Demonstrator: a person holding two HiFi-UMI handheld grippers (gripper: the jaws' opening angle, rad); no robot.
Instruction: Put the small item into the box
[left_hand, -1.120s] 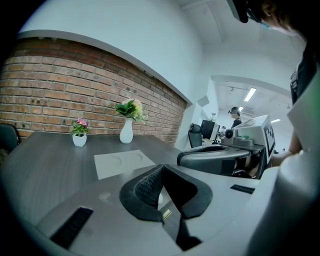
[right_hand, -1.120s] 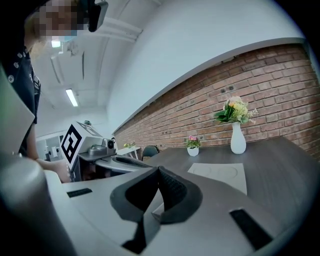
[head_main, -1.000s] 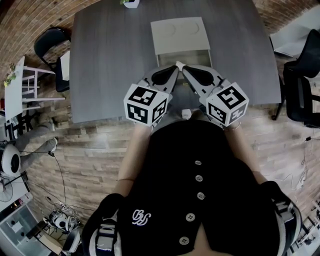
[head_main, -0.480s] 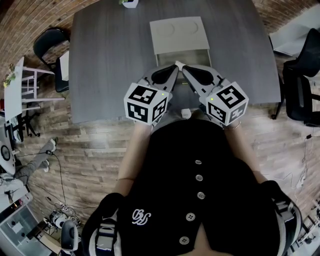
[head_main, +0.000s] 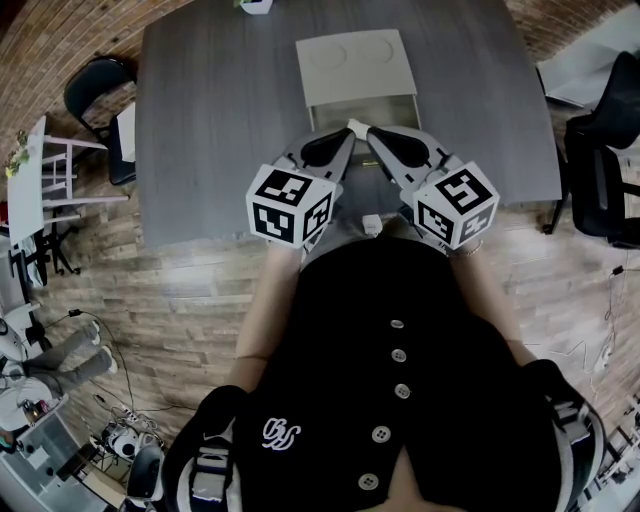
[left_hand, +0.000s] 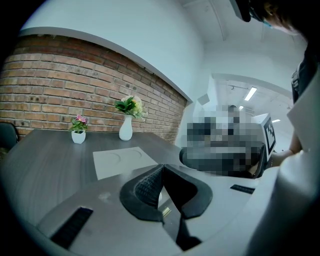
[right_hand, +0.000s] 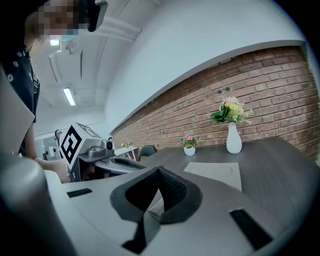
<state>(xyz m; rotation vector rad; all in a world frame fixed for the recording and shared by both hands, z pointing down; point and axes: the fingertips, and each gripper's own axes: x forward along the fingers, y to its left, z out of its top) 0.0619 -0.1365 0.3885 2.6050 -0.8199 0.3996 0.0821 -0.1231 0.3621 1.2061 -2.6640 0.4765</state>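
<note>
A flat grey box (head_main: 355, 62) lies open on the dark table, its lid showing two round impressions; it also shows in the left gripper view as the box (left_hand: 125, 160) and in the right gripper view as the box (right_hand: 216, 172). A small white item (head_main: 371, 225) sits at the table's front edge, close to the person's body, between the two marker cubes. My left gripper (head_main: 349, 131) and right gripper (head_main: 368, 133) point toward the box, tips nearly touching each other just short of it. Both are shut with nothing held, as the left gripper (left_hand: 161, 168) and right gripper (right_hand: 159, 169) show in their own views.
Two white vases with flowers (left_hand: 125, 128) (left_hand: 78, 136) stand at the table's far edge by the brick wall. Black chairs (head_main: 97, 92) (head_main: 610, 150) flank the table. A white shelf (head_main: 35, 175) stands on the left, and cables lie on the wooden floor.
Both grippers stay almost still, shut, tips together in front of the box. The head view has shifted slightly. A person's legs on the floor at far left have moved.
</note>
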